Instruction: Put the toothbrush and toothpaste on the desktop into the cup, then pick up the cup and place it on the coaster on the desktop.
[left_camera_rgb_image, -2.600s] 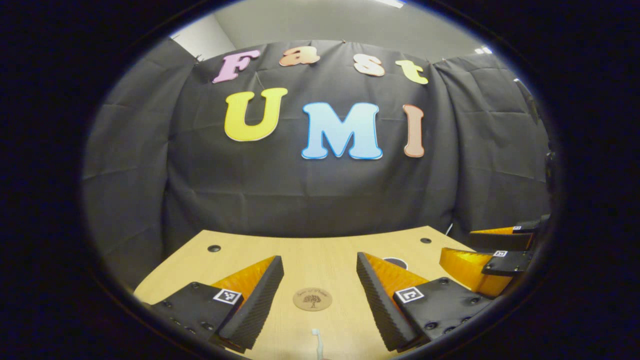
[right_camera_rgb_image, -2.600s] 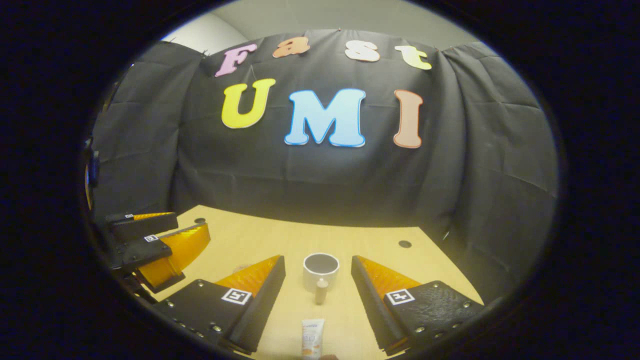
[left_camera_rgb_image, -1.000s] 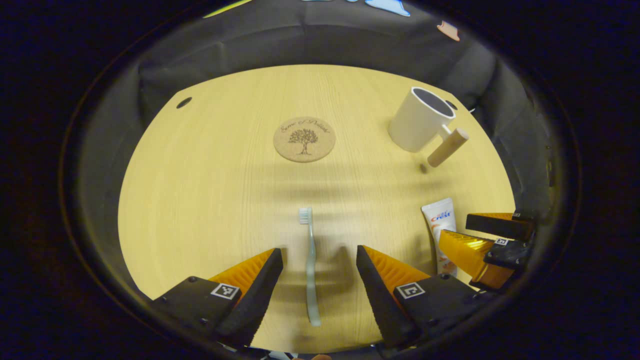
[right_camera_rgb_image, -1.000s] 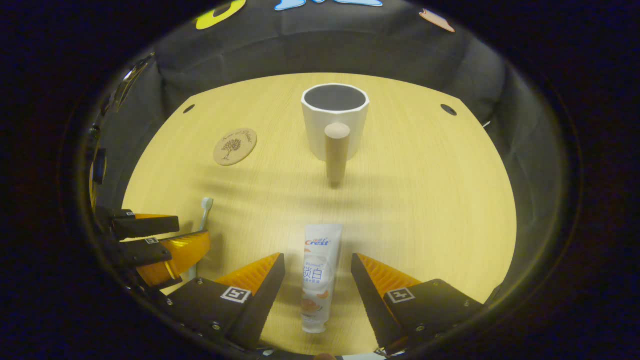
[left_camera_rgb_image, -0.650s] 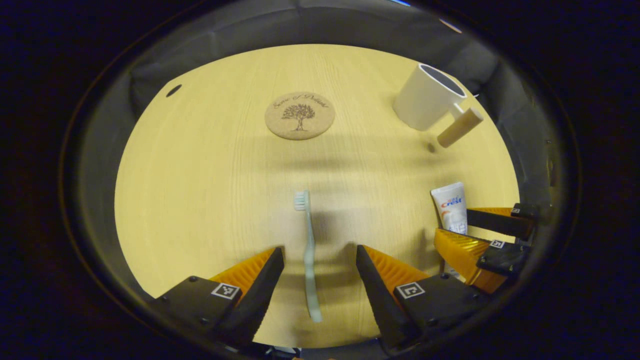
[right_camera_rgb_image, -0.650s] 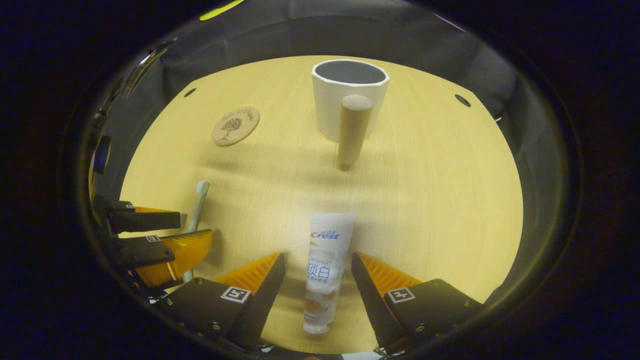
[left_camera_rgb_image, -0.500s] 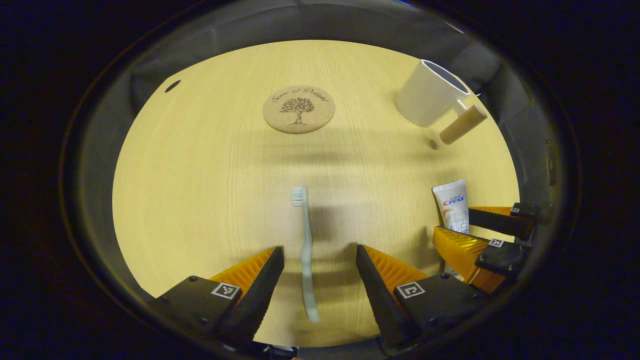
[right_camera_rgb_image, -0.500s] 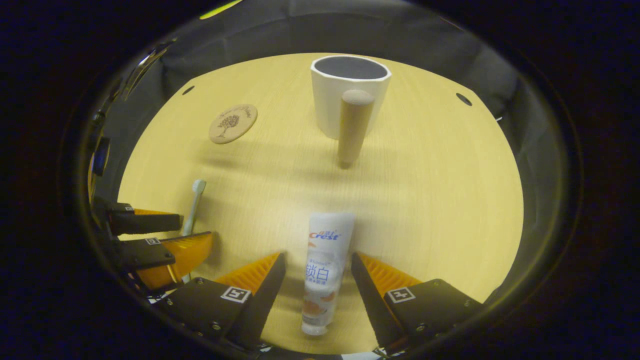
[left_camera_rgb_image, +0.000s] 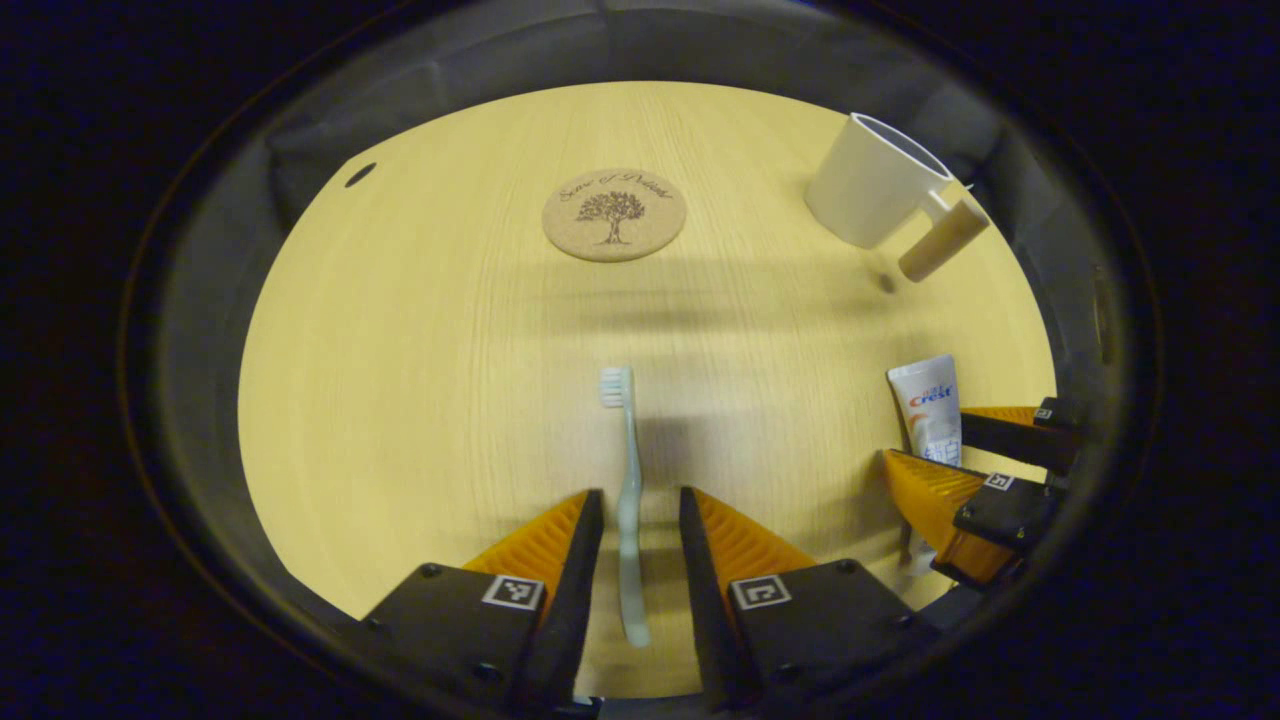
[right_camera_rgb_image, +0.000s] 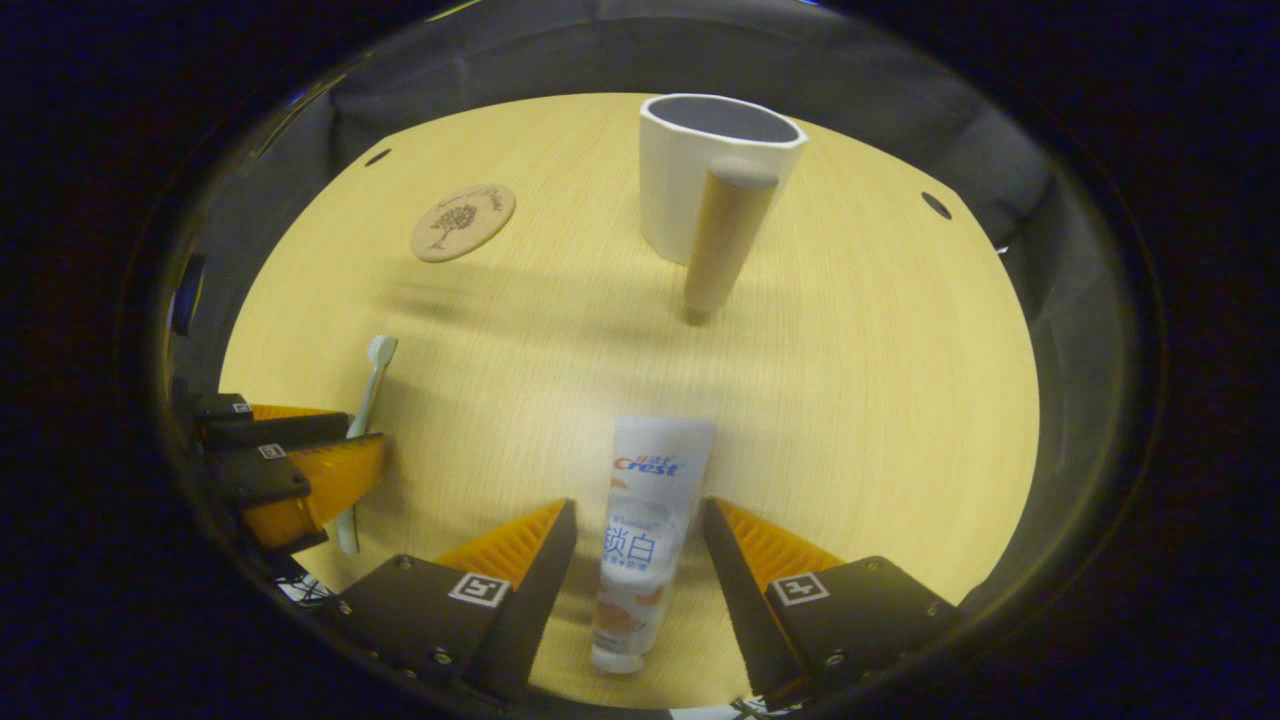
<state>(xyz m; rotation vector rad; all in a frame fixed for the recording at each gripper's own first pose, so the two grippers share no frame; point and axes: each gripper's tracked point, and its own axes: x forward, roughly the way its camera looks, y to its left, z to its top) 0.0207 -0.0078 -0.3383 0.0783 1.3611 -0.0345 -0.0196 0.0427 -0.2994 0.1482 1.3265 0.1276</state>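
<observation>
A pale green toothbrush (left_camera_rgb_image: 627, 450) lies flat on the wooden desktop (left_camera_rgb_image: 400, 350), bristles pointing away. My left gripper (left_camera_rgb_image: 638, 497) straddles its handle with the fingers drawn close, a small gap showing on each side. The white toothpaste tube (right_camera_rgb_image: 655, 470) lies between the fingers of my right gripper (right_camera_rgb_image: 638, 505), which is open and low over it. A white cup (right_camera_rgb_image: 680, 200) with a wooden peg handle (right_camera_rgb_image: 725, 240) stands upright beyond the tube. The round cork coaster (left_camera_rgb_image: 614, 214) sits beyond the toothbrush, bare. The left gripper (right_camera_rgb_image: 365, 437) is at the left edge of the right gripper view.
The cup (left_camera_rgb_image: 872, 195) stands at the far right in the left gripper view, well apart from the coaster. The right gripper (left_camera_rgb_image: 928, 443) works close to my left one. A cable hole (left_camera_rgb_image: 359, 174) is at the far left corner, another cable hole (right_camera_rgb_image: 936, 205) far right. Black cloth walls the desk's far side.
Both grippers tipped down from the wall to the desktop and came low over their objects. In the last half second the left gripper's fingers narrowed around the toothbrush handle.
</observation>
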